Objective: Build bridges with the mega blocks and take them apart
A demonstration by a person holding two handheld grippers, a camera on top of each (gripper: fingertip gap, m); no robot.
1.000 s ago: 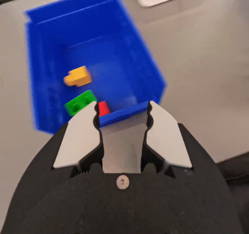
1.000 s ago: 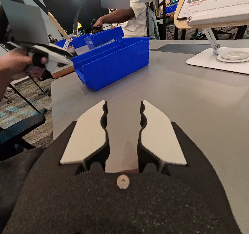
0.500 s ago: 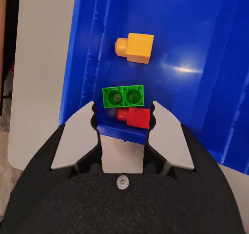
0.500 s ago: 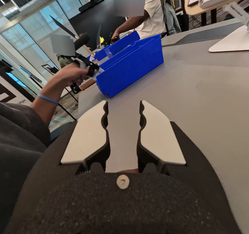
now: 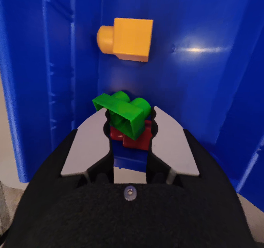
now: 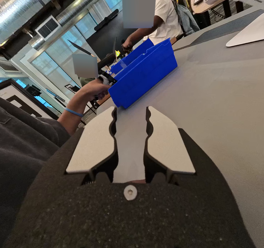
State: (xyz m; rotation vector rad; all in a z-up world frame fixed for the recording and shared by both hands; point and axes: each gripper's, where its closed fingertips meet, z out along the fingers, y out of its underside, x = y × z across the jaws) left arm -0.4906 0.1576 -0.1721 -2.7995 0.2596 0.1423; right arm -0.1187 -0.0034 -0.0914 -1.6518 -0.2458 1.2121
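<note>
In the left wrist view my left gripper (image 5: 129, 111) is inside the blue bin (image 5: 42, 69). Its fingertips are closed against a green two-stud block (image 5: 125, 112). The block is tilted, with its hollow underside towards me, and rests over a red block (image 5: 137, 142). A yellow single-stud block (image 5: 131, 39) lies on its side farther in on the bin floor. In the right wrist view my right gripper (image 6: 131, 109) is open and empty, just above the grey table (image 6: 214, 98). That view shows the bin (image 6: 142, 81) from outside, with the left gripper (image 6: 106, 79) at its near end.
A second blue bin (image 6: 135, 51) stands behind the first. A white stand base (image 6: 248, 33) sits at the table's far right. A person in a white shirt (image 6: 164, 19) works at another table behind. My operator's forearm (image 6: 80, 102) reaches to the bin. There is about 40 centimetres between the tips of the two grippers. About 4 centimetres separates my left fingertips from the red block (image 5: 137, 142).
The left gripper went down into the bin and its jaws narrowed onto the green block, which tipped up from lying flat. The right gripper tilted but stayed open.
</note>
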